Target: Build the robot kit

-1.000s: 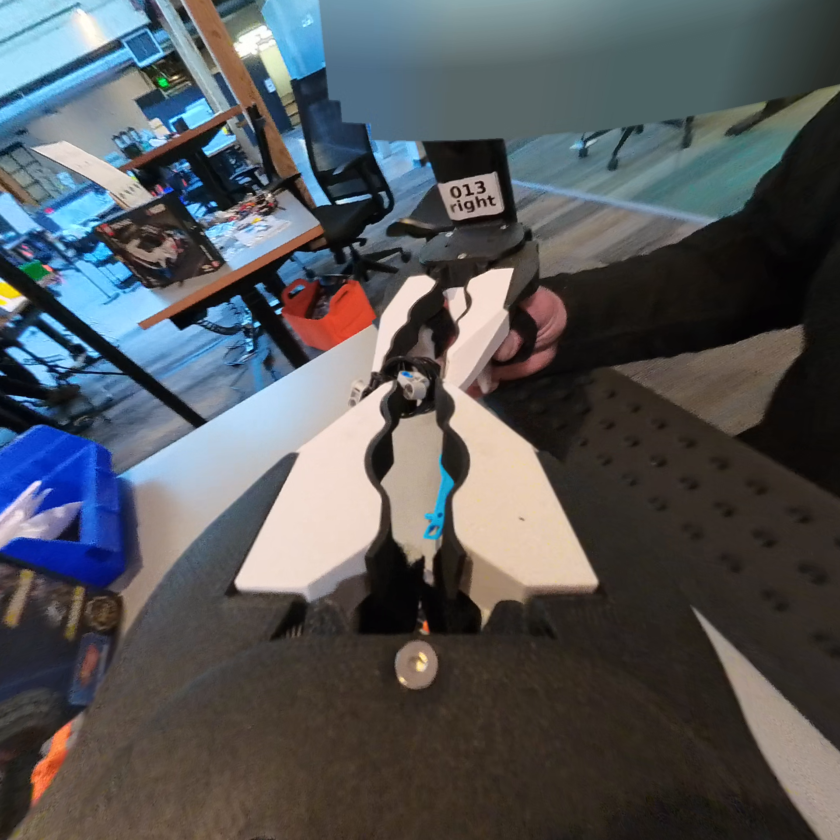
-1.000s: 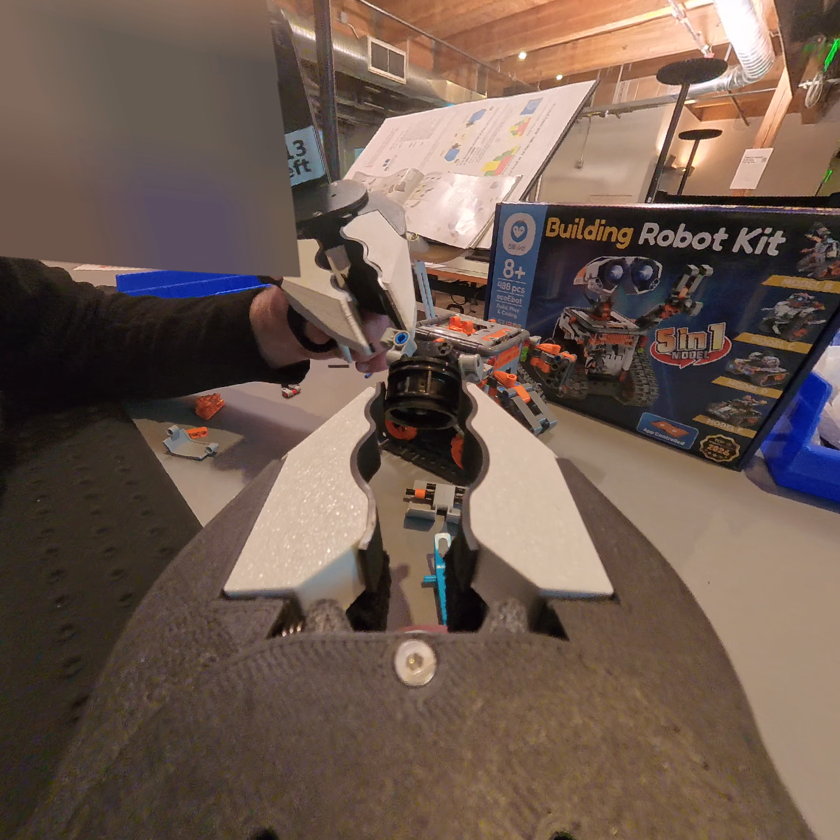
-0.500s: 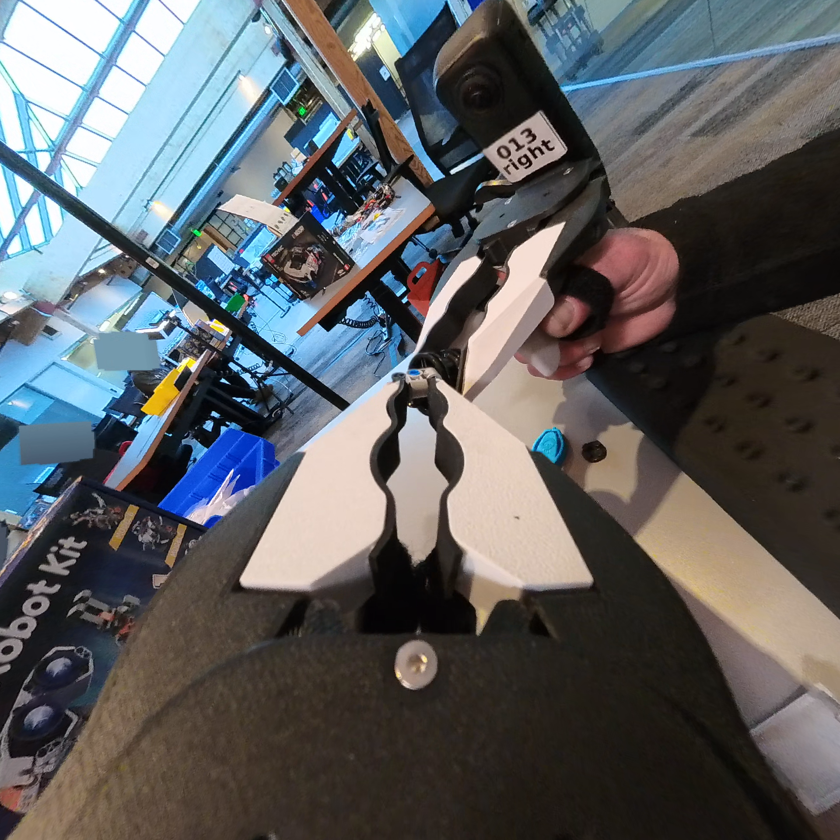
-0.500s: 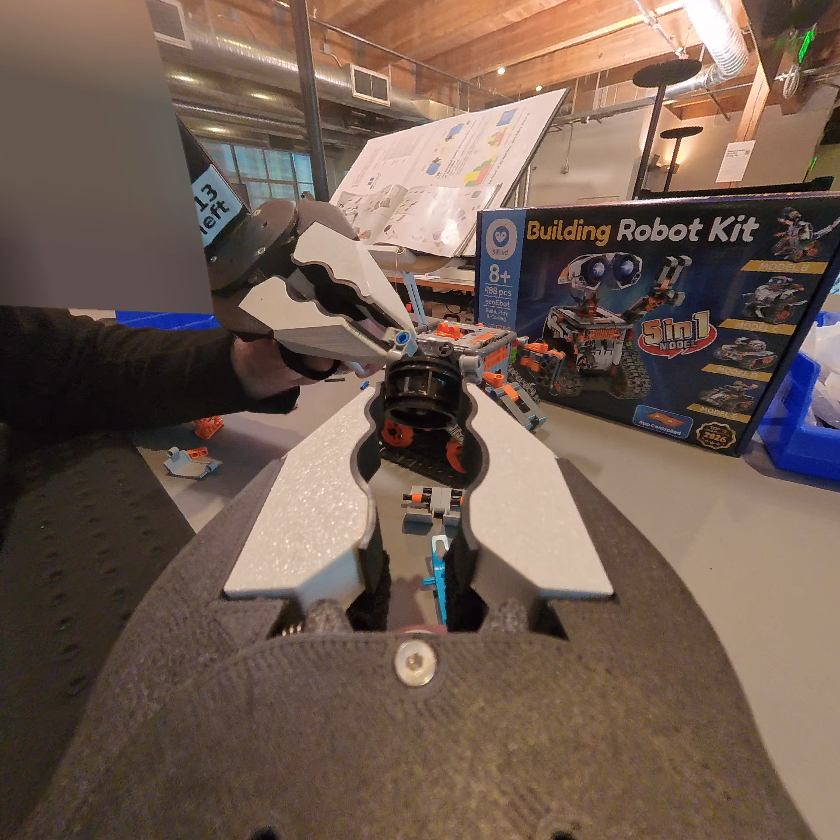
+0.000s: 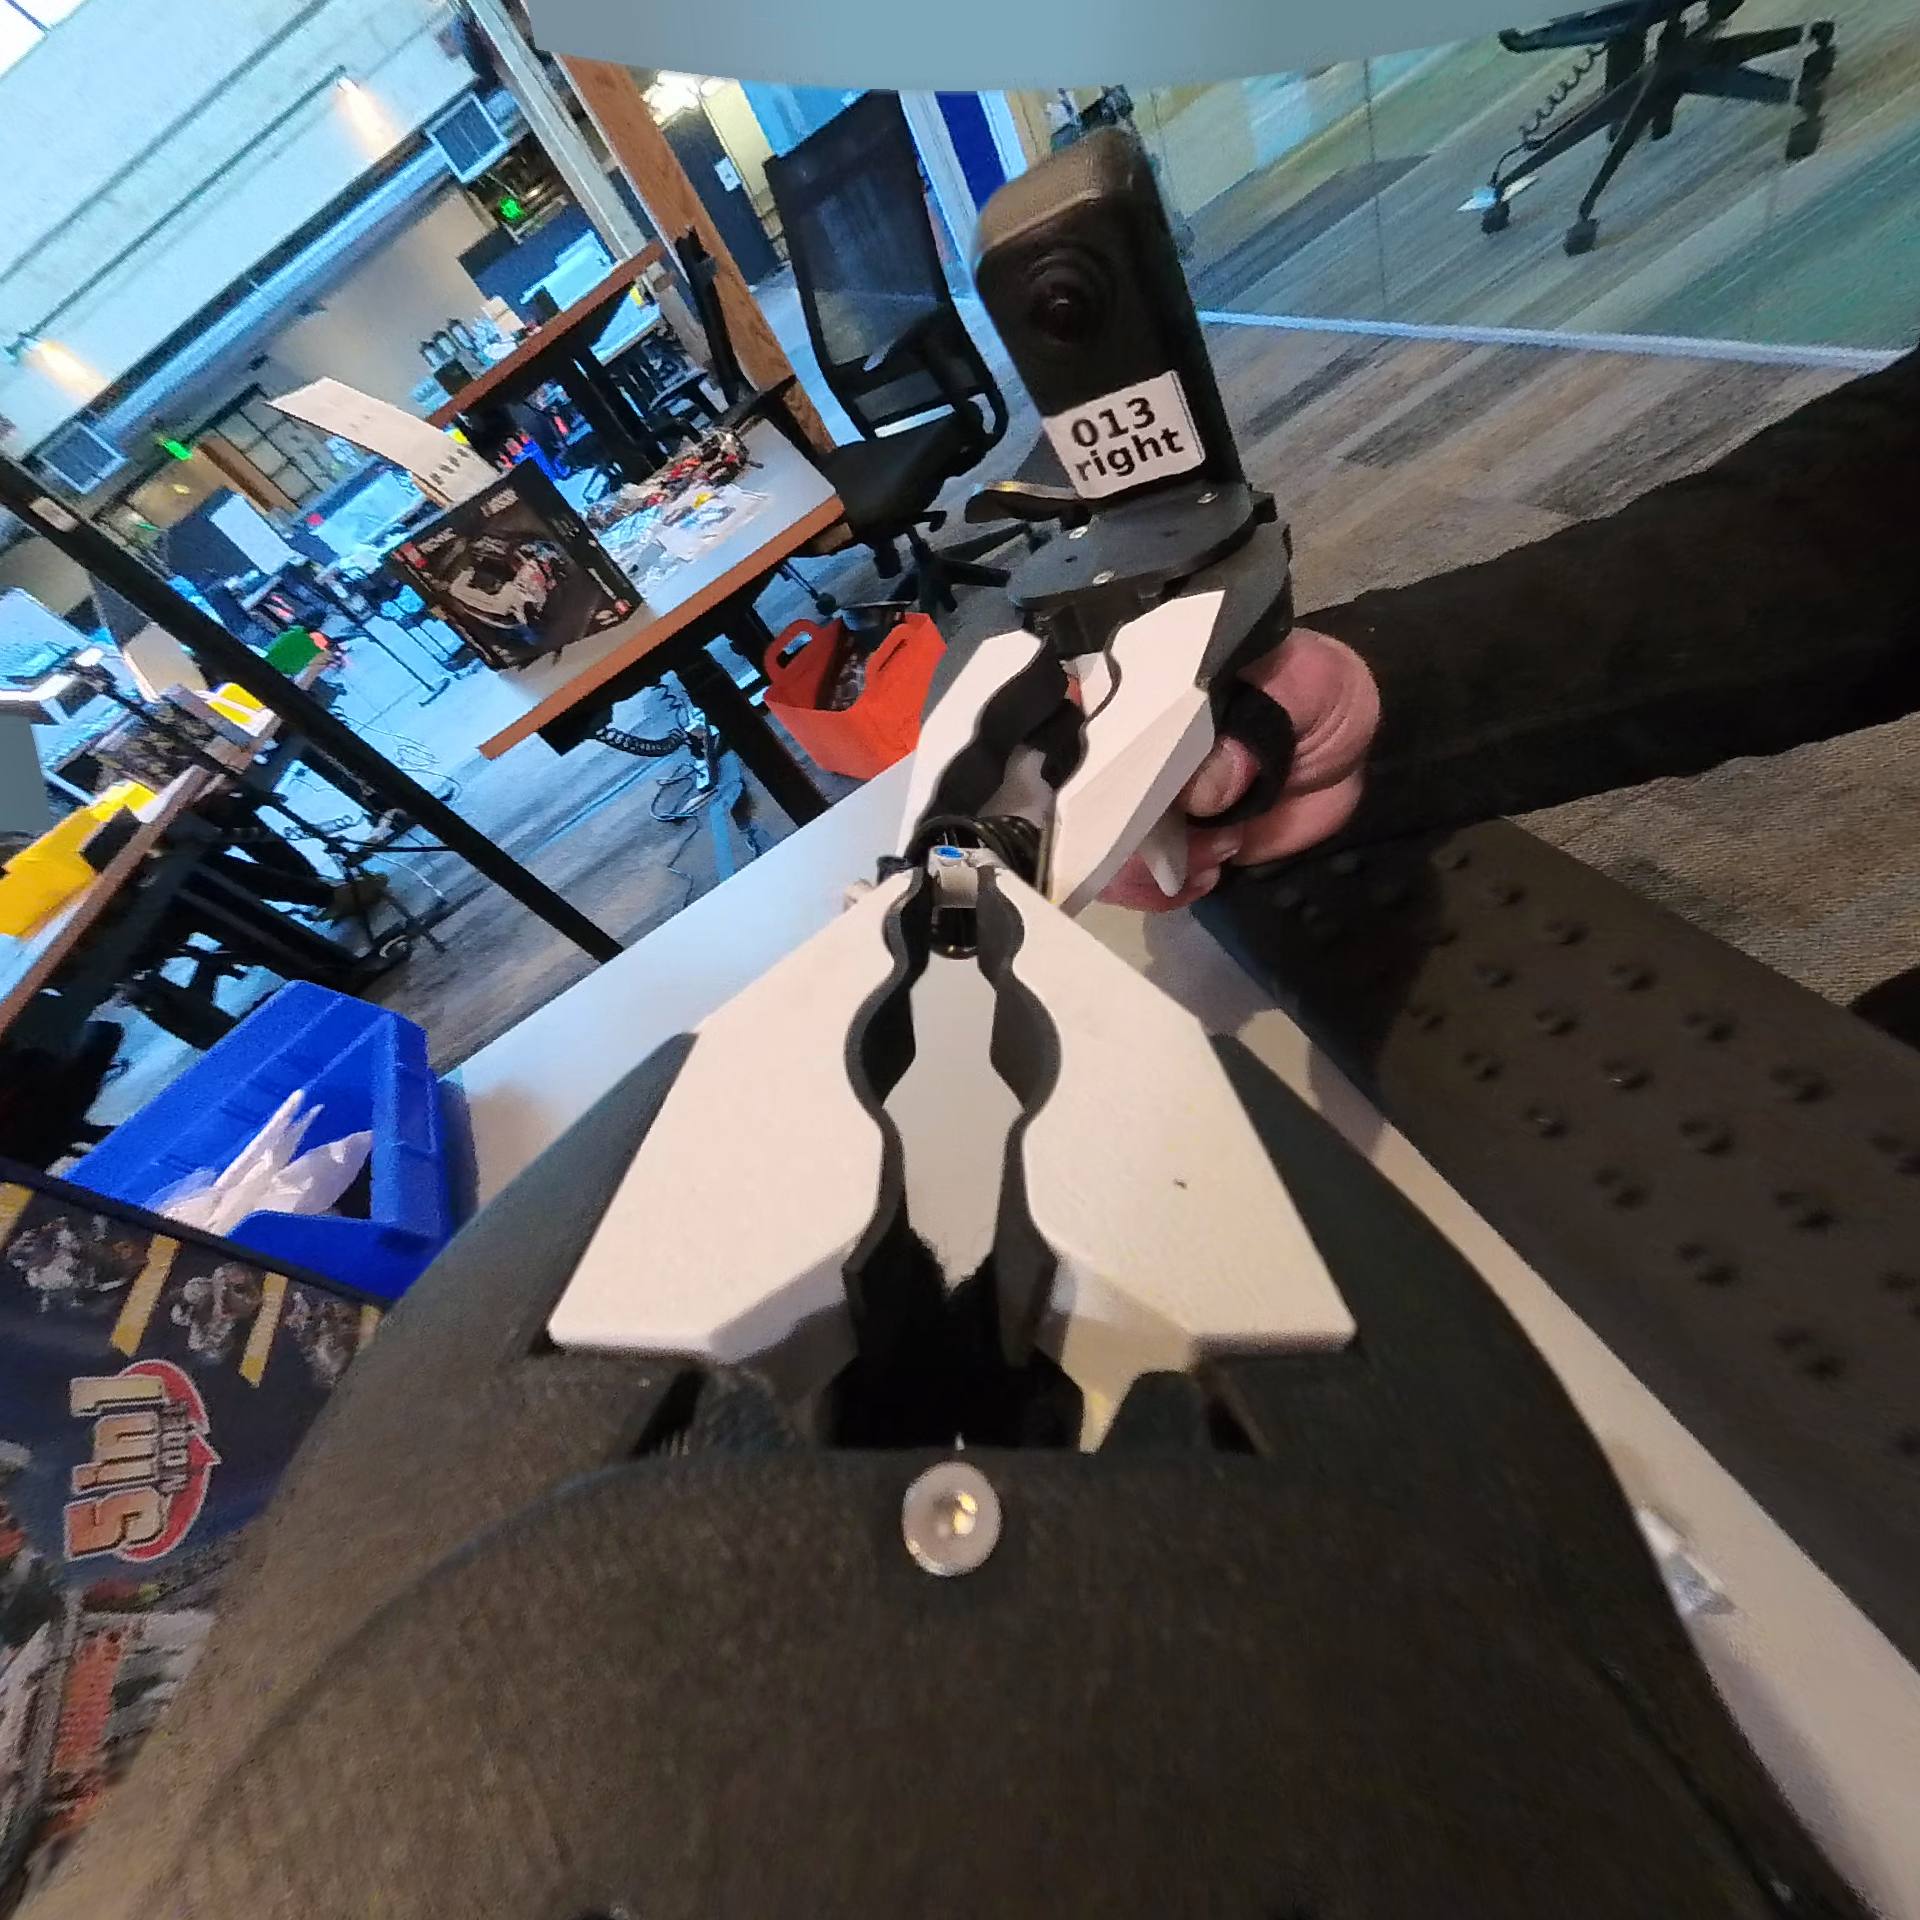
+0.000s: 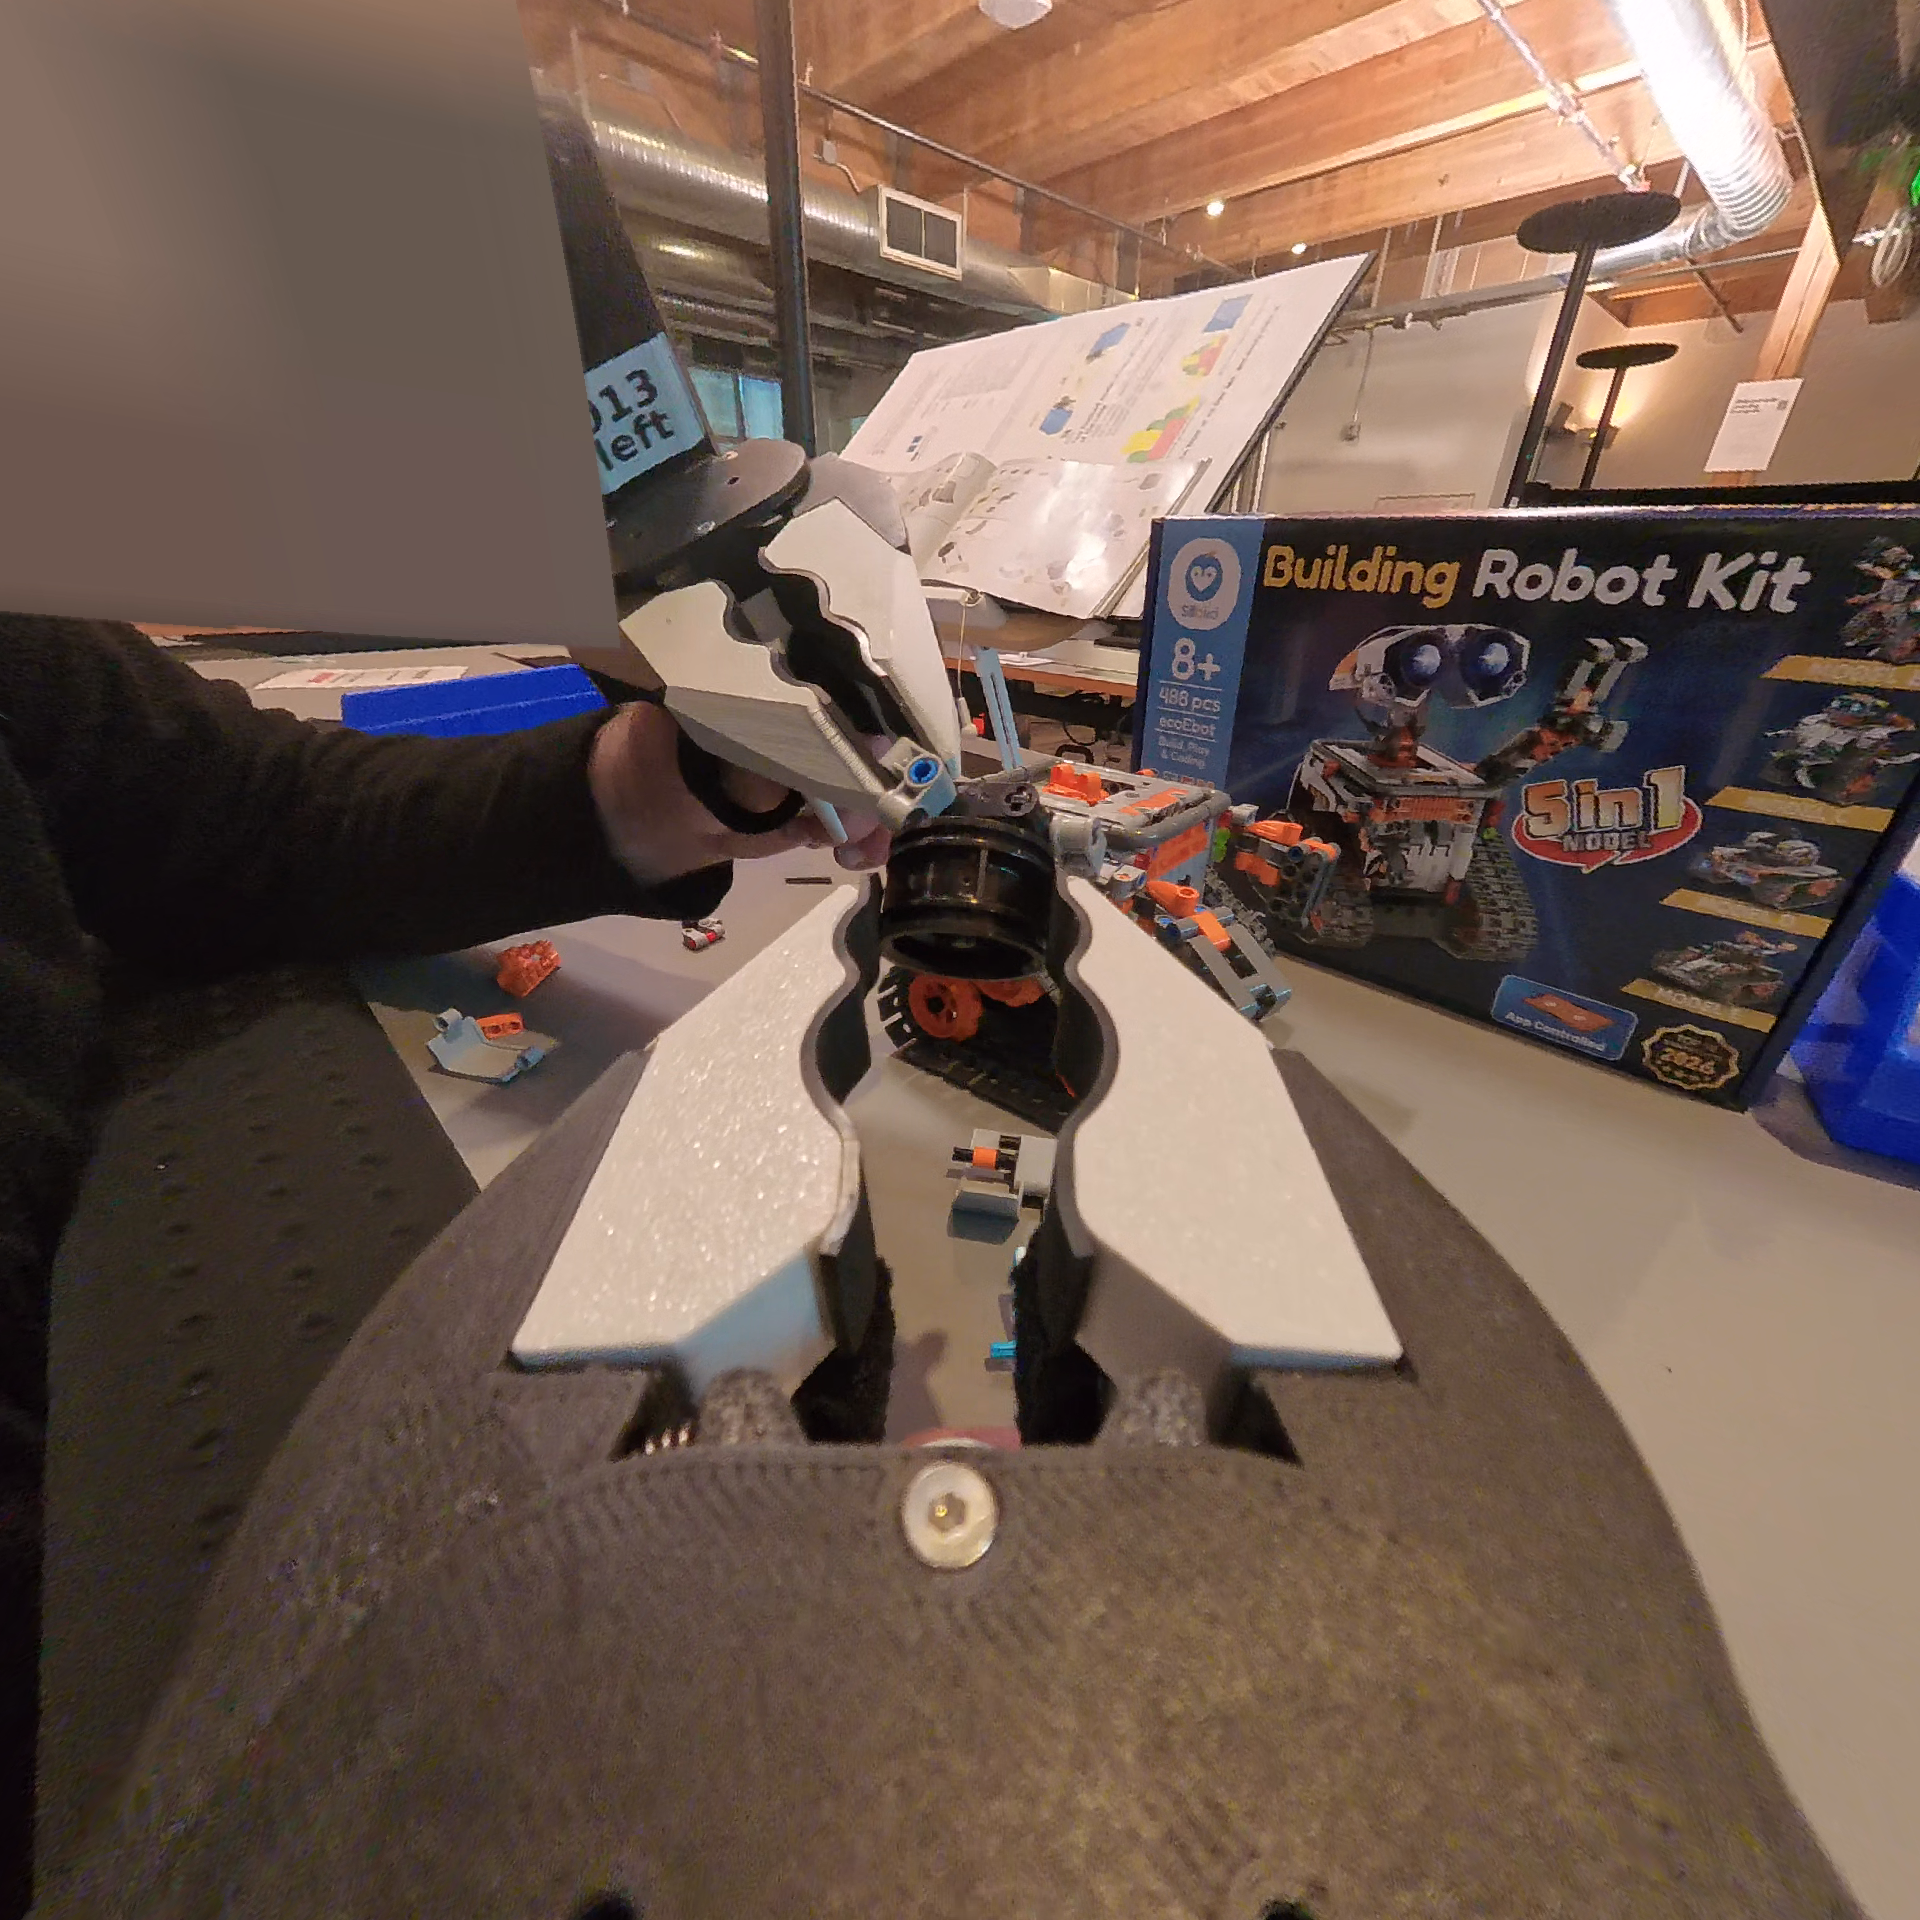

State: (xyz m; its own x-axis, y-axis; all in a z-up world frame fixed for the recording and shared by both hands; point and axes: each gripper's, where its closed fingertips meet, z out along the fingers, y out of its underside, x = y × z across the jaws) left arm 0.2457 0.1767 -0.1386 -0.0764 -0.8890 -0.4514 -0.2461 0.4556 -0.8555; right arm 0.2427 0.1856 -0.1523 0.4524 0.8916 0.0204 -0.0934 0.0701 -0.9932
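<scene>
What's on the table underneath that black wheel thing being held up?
Below the black wheel, a black tread strip with an orange gear lies on the table. The gripper fingers hide the rest.

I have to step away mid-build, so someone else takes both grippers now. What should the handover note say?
Right hand-held gripper: shut on the black wheel hub, held up above the table.
Left hand-held gripper: shut on a small grey connector with a blue pin, its tip against the hub's top edge.
On the table: the partly built orange and grey model behind the hub, a small grey and orange piece, loose parts to the left, the kit box and blue bin.
Done: both parts gripped and brought together.
Left: whether the connector is seated cannot be told; check before releasing.
</scene>
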